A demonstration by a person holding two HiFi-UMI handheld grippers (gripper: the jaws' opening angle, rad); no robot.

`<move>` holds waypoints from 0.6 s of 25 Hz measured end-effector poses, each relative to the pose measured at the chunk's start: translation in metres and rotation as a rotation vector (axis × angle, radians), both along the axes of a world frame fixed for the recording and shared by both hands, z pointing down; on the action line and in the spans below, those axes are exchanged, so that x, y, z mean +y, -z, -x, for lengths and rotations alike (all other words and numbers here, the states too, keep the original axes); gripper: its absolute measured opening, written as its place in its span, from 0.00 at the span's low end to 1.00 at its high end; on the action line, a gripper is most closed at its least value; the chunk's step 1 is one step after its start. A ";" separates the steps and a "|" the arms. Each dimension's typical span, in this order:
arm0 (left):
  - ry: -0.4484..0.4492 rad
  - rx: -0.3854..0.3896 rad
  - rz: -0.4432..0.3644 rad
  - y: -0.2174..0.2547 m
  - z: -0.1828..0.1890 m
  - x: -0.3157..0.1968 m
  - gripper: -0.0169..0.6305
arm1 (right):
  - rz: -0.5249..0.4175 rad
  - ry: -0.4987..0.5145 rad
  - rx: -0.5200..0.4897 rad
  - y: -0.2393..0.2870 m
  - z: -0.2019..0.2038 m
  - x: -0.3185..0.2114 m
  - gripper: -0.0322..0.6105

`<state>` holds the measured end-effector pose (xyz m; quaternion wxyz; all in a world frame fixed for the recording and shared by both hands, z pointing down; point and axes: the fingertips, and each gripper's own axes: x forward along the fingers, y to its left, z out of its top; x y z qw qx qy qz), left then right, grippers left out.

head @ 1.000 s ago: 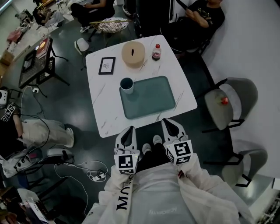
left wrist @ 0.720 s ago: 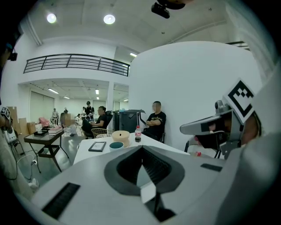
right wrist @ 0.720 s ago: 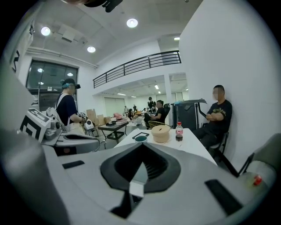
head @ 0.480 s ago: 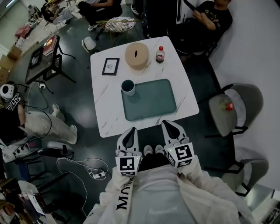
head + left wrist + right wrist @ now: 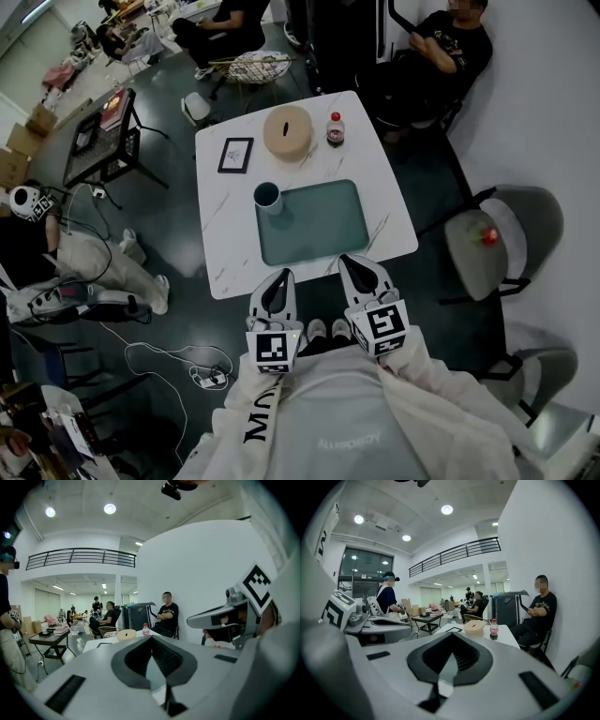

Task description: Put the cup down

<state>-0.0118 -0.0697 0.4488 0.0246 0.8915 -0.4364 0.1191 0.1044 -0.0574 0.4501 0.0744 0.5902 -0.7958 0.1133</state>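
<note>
A dark teal cup (image 5: 268, 197) stands upright on the white marble table (image 5: 220, 248), at the far left corner of a teal tray (image 5: 319, 225). Whether it rests on the tray or just beside it I cannot tell. My left gripper (image 5: 278, 278) and right gripper (image 5: 355, 263) are held side by side close to my body, at the table's near edge and well short of the cup. Both are shut and empty. In the left gripper view my left gripper (image 5: 152, 665) has its jaws together, as does my right gripper (image 5: 445, 667) in its own view.
At the table's far side lie a framed picture (image 5: 235, 155), a round beige box (image 5: 287, 132) and a red-capped bottle (image 5: 335, 129). A grey chair (image 5: 502, 234) stands to the right. A black side table (image 5: 103, 141) and floor cables (image 5: 202, 370) are left. People sit beyond.
The head view has shifted a little, so the table sits slightly farther and more to the left. Both grippers stay shut near my body; the cup has not moved.
</note>
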 end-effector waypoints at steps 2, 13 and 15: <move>-0.003 -0.003 -0.006 0.002 -0.003 0.000 0.04 | 0.008 -0.002 -0.016 -0.001 -0.002 0.000 0.06; -0.004 -0.003 -0.005 0.002 -0.010 0.001 0.04 | 0.012 -0.004 -0.031 -0.002 -0.008 0.001 0.06; -0.005 -0.003 -0.005 0.002 -0.011 0.001 0.04 | 0.015 -0.008 -0.037 -0.003 -0.009 0.002 0.06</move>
